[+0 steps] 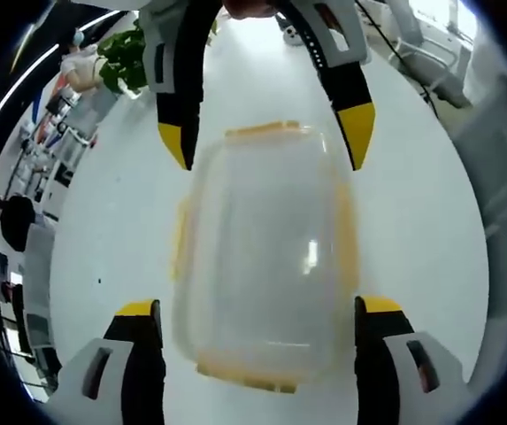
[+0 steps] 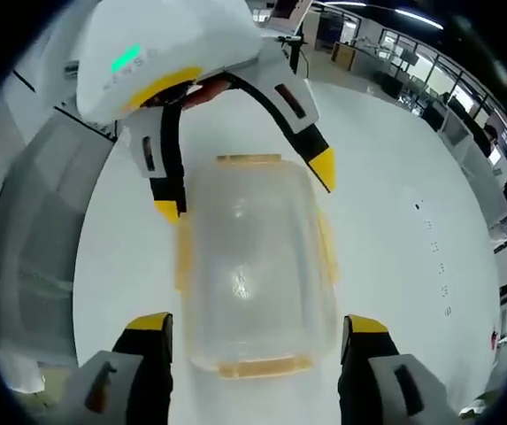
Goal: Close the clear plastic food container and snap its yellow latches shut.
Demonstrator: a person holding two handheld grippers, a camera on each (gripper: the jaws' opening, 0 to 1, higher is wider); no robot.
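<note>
Both grippers are spread wide, one at each end of the clear container, holding nothing. In the left gripper view the left gripper straddles the near end; the right gripper straddles the far end. The container lies on the white table, lid apparently on. Yellow latches seem not yet snapped; the next move probably requires pressing each one down.
</note>
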